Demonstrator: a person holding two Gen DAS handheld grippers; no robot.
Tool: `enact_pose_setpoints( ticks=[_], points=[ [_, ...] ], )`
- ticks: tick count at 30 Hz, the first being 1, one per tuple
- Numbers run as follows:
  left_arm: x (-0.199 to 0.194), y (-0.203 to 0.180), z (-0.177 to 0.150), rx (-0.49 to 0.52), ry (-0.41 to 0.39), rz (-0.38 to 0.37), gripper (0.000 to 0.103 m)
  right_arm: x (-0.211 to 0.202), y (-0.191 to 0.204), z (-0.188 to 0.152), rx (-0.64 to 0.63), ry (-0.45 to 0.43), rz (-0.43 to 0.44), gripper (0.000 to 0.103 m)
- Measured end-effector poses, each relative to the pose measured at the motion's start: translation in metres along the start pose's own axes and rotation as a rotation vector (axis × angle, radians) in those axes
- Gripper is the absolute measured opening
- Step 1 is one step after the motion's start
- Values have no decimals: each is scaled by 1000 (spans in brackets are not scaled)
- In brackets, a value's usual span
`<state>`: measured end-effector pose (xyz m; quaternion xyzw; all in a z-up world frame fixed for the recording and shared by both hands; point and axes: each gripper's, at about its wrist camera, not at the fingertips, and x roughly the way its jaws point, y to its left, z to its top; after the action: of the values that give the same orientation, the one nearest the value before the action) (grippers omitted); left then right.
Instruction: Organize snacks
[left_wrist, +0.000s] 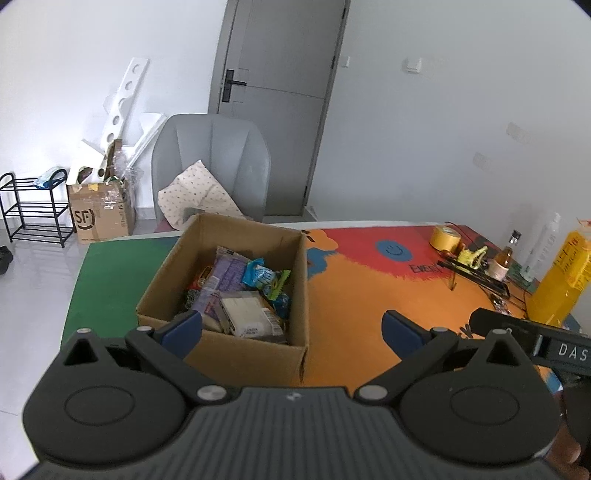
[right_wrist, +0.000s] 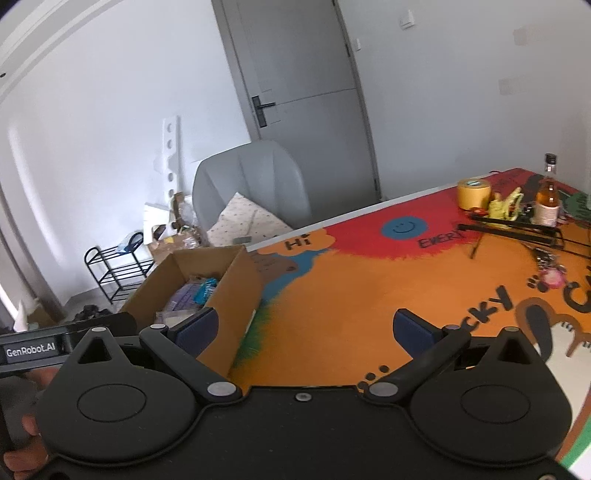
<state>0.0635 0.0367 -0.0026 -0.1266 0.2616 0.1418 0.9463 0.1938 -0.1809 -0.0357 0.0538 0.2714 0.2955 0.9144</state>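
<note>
Snack box: open cardboard box (left_wrist: 236, 295) near the green end of the painted table (left_wrist: 369, 295), with an orange side-strip.
Left gripper: left gripper (left_wrist: 291, 328) hangs over the box's near wall, jaws wide apart, nothing between them.
Right gripper: right gripper (right_wrist: 304, 326) is held above bare orange tabletop, beside the box (right_wrist: 236, 280), jaws spread and empty.
Snacks: a heap of packets (left_wrist: 236, 295) lies inside: purple wrapper, blue-and-green pouch, pale clear-wrapped pack on top.
</note>
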Motion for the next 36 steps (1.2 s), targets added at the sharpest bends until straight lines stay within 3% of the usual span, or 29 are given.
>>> enact_pose_setpoints(
  ticks=[17,36],
  points=[
    [-44,4,-16,79,-3,-37,103,-60,2,-11,2,-21,-91,103],
    [-74,2,-21,189,-32,-28,103,-98,2,-20,1,-21,-87,103]
  ],
)
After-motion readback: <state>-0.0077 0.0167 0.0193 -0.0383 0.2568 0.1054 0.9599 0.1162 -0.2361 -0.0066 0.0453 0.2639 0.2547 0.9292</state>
